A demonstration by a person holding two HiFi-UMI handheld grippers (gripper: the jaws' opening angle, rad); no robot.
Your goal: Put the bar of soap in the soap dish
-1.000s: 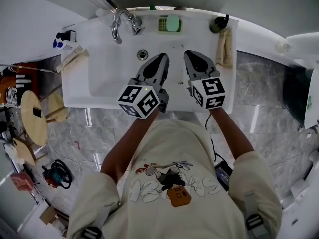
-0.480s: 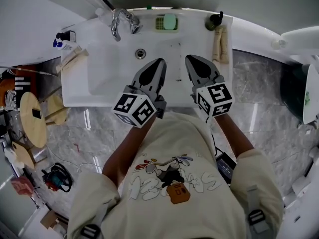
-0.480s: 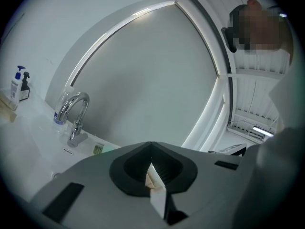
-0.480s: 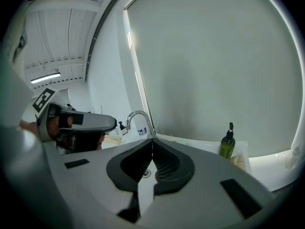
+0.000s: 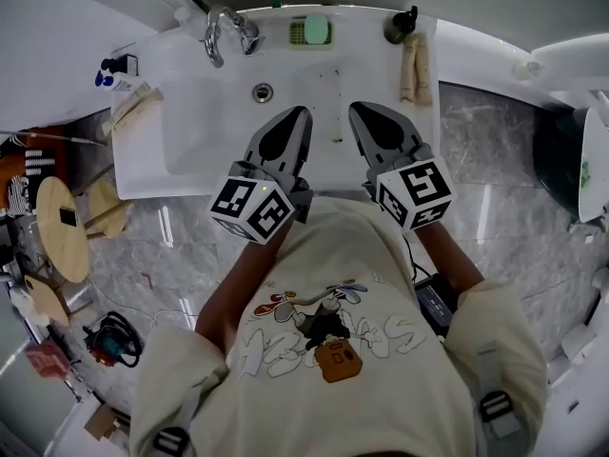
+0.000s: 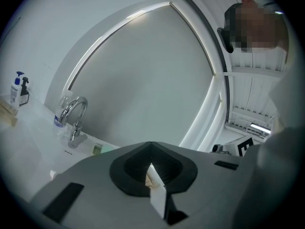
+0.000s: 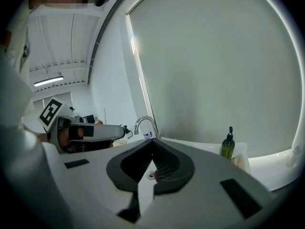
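Note:
A pale green bar of soap (image 5: 318, 29) lies in the green soap dish (image 5: 298, 32) on the back ledge of the white sink (image 5: 190, 160), between the tap and a dark bottle. My left gripper (image 5: 291, 112) and right gripper (image 5: 365, 108) hover side by side over the basin's front half, well short of the dish. Both are shut, with nothing between the jaws. In the left gripper view the shut gripper (image 6: 151, 145) points toward the back ledge, where the dish (image 6: 97, 149) shows small. The right gripper view shows that gripper (image 7: 152, 141) shut, aimed at the tap.
A chrome tap (image 5: 219, 29) stands at the back left, and the drain (image 5: 262, 91) lies in the basin. A dark bottle (image 5: 398, 27) and a beige roll (image 5: 414, 65) sit on the right ledge, spray bottles (image 5: 109, 72) on the left. A round wooden stool (image 5: 62, 222) stands on the floor.
Both grippers have risen and drawn back toward the person, still shut and side by side. The soap stays in the dish.

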